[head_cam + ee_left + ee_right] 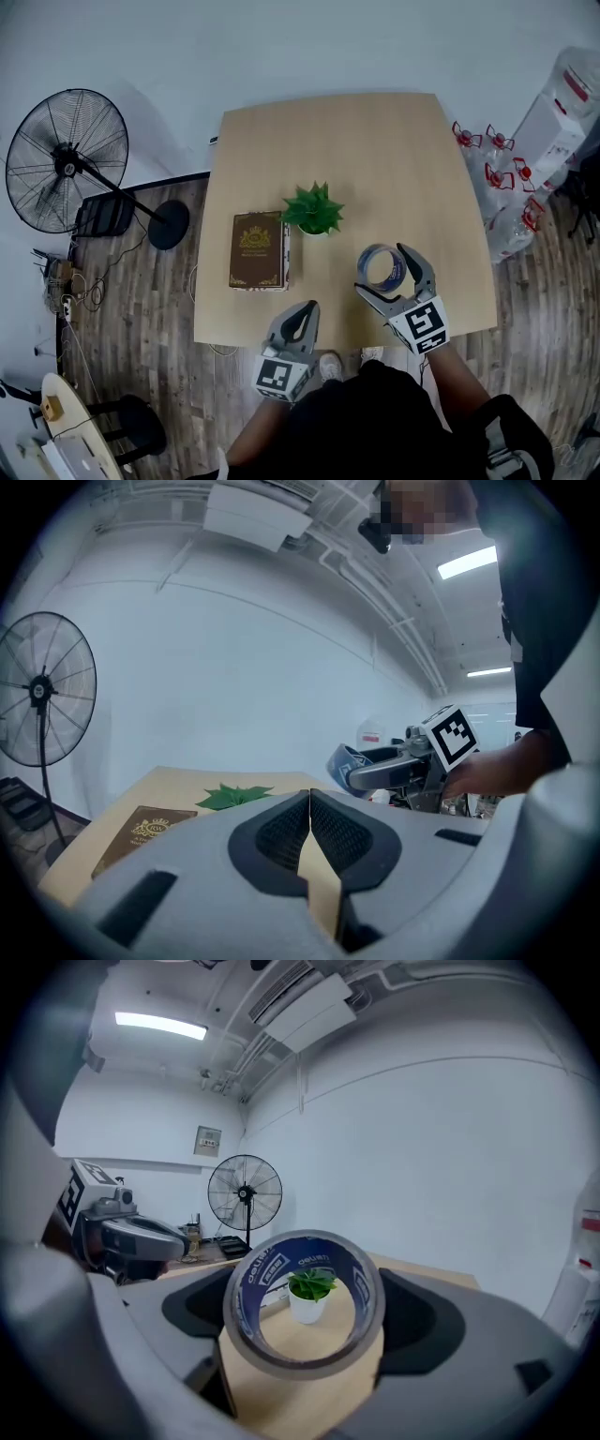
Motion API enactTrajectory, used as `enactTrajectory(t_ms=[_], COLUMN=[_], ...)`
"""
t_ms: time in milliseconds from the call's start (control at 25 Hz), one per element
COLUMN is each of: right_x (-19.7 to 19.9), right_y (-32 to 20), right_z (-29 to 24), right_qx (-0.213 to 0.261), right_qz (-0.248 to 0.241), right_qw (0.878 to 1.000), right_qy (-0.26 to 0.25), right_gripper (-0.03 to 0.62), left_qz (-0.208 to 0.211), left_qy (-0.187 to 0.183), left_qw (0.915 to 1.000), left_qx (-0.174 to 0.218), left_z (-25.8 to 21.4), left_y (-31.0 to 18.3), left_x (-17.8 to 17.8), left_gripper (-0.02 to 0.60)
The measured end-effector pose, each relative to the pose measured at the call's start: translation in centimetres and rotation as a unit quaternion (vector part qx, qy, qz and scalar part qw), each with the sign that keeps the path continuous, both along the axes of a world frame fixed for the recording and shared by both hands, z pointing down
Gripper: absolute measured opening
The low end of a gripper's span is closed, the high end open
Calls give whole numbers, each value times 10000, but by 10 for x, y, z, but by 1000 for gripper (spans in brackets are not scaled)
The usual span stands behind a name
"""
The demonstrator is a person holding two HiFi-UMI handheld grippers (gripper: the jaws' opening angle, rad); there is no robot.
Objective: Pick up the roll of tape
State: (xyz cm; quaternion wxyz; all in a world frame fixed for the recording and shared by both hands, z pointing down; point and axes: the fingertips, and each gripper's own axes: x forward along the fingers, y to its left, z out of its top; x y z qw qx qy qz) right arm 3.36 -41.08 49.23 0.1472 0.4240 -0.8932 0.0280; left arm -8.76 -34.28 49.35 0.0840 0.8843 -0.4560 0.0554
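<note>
Right gripper point(305, 1321) clasps the round, glossy tape roll point(305, 1302).

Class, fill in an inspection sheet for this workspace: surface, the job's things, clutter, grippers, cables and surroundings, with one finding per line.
Surface: light wooden table, nothing spilled on it.
Job's things: roll of tape, upright between the right gripper's jaws, near the table's front edge.
Clutter: brown book lying flat; small potted plant just beside it.
Grippers: right hand-held gripper shut on the roll of tape; left hand-held gripper shut with nothing in it, at the front edge.
Cables: loose cables on the floor left of the table.
Surroundings: standing fan at left; plastic bottles at right; wooden floor.
</note>
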Motion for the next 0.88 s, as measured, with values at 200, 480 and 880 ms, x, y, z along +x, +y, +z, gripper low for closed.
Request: enactTrajectory(t_ms=[200, 480, 880], right_x=[6, 12, 7], right_y=[1, 1, 3], right_z=[-16, -27, -45], right_qx=[192, 303, 590], right_qz=[149, 297, 287], right_qw=[9997, 9991, 9977], right_qy=[-84, -79, -181], right_gripper=[442, 442, 442], left_qz=[88, 82, 95], left_qy=[22, 61, 49], left_qw=[9999, 9998, 9998], left_qx=[96, 147, 153], left_z=[-5, -10, -8], left_y=[0, -1, 0], left_x=[5, 9, 11], left_gripper=[8, 8, 8])
